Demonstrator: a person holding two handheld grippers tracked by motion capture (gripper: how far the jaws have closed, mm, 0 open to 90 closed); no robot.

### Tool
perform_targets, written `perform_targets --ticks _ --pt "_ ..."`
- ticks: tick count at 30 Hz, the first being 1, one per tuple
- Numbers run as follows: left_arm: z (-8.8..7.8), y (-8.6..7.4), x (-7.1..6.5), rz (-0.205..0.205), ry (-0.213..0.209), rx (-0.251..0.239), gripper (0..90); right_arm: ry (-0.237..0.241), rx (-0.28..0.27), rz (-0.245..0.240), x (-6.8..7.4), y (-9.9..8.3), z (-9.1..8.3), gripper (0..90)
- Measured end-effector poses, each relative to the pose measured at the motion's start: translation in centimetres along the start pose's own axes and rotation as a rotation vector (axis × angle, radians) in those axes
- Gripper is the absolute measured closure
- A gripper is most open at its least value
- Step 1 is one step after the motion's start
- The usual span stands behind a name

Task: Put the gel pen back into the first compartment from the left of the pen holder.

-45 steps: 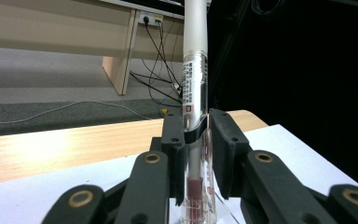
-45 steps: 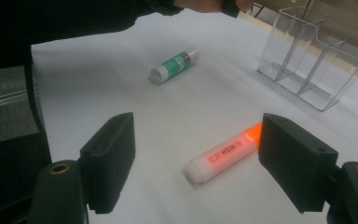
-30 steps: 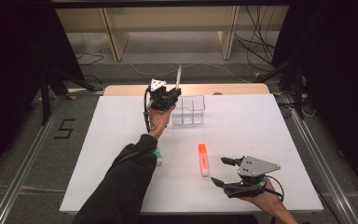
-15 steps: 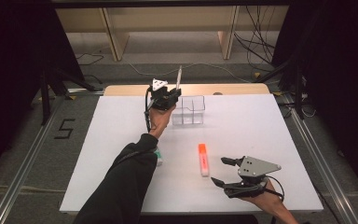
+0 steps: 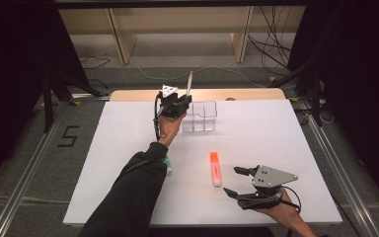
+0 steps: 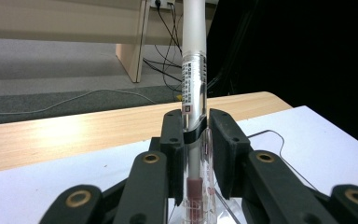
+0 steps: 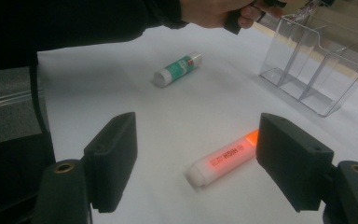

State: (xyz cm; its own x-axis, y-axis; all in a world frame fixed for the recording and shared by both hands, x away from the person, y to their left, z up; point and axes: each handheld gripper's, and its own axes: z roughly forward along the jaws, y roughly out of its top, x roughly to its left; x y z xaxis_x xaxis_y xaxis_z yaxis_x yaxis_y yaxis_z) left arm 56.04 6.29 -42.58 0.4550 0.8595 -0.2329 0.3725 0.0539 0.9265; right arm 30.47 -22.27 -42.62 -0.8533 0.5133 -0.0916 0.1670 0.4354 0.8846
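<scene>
My left gripper (image 5: 181, 101) is raised at the far side of the white table, shut on a clear-barrelled pen (image 5: 189, 84) that stands upright. The left gripper view shows the pen (image 6: 194, 88) clamped between the two black pads, its white upper half rising out of frame. A clear plastic organiser (image 5: 201, 116) with compartments stands just right of that gripper. My right gripper (image 5: 239, 181) rests low near the front right, jaws open and empty. An orange highlighter (image 5: 215, 169) lies just left of it, and in the right gripper view the highlighter (image 7: 223, 157) lies beyond the open jaws.
A green-and-white glue stick (image 7: 177, 68) lies on the table beside the left forearm. The white table top (image 5: 276, 133) ends in a wooden strip (image 5: 246, 94) at the far edge. Wooden shelving and cables stand on the floor beyond.
</scene>
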Motion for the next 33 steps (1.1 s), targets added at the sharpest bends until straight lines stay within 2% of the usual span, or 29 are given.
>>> perform_targets --ticks 8,13,16,19,21,24,26,28,31,33 --pt "0.1 -0.4 0.1 0.008 0.001 0.016 74.9 0.001 -0.002 0.002 0.0 0.0 -0.1 30.1" --pt "0.1 -0.6 0.1 -0.002 0.005 0.022 74.8 0.002 -0.001 0.003 0.0 0.0 -0.1 30.3" --pt "0.0 -0.7 0.2 0.008 0.009 0.031 74.8 0.003 -0.002 0.004 0.0 0.1 -0.1 30.3" --pt "0.2 -0.8 0.2 -0.002 0.008 0.041 74.8 0.004 -0.003 0.005 -0.1 0.0 -0.1 30.5" --pt "0.1 -0.9 0.1 0.009 0.003 0.049 73.6 0.004 -0.002 0.004 -0.1 0.0 -0.1 30.5" --pt "-0.1 -0.6 -0.2 0.024 0.000 0.056 59.6 0.001 0.000 0.007 -0.1 0.0 -0.1 30.5" --pt "-0.4 -0.4 -0.4 0.012 -0.007 0.047 55.2 -0.001 -0.001 0.004 -0.2 0.0 -0.1 30.5" --pt "-0.6 0.0 -0.4 0.014 -0.002 0.053 44.9 -0.003 -0.003 0.007 -0.2 0.0 -0.1 30.5" --pt "-1.3 0.5 -0.4 0.012 -0.010 0.044 40.3 -0.002 -0.002 0.006 -0.2 0.0 -0.2 30.5" --pt "-1.9 1.0 -0.4 0.027 -0.017 0.048 35.8 -0.003 -0.005 0.002 -0.2 0.0 -0.2 30.5"
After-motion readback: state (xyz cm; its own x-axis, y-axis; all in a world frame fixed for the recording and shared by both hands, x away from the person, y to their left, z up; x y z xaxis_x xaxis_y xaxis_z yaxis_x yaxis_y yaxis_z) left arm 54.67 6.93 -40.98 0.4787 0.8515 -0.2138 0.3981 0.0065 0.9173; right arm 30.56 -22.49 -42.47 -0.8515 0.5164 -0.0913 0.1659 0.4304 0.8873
